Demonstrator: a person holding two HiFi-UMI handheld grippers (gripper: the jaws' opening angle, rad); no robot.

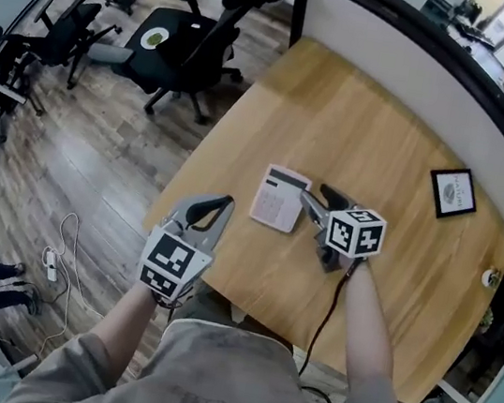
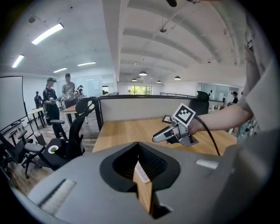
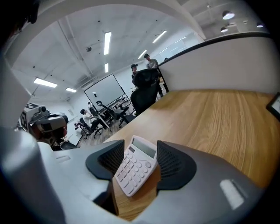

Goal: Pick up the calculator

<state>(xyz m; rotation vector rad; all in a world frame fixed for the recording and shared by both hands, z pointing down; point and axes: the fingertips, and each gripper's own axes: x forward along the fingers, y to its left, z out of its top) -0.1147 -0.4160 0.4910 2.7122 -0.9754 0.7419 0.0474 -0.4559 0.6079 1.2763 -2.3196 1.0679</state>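
A white calculator (image 1: 278, 198) lies flat on the wooden table (image 1: 366, 138), near its middle. My right gripper (image 1: 318, 194) hovers just right of it, open, with its fingertips at the calculator's right edge. In the right gripper view the calculator (image 3: 135, 168) shows between the two dark pads (image 3: 175, 164) of my right gripper (image 3: 139, 146), and neither pad presses on it. My left gripper (image 1: 223, 204) hangs over the table's left front edge, apart from the calculator. Its jaws meet at the tips with nothing in them. The left gripper view shows my left gripper (image 2: 139, 146) and the right gripper (image 2: 162, 137) beyond it.
A small framed picture (image 1: 453, 192) stands at the table's right side. A low partition wall (image 1: 424, 71) runs along the far edge. A black office chair (image 1: 186, 48) sits off the table's left corner. A cable (image 1: 323, 321) trails from the right gripper. People (image 2: 50, 98) stand far off.
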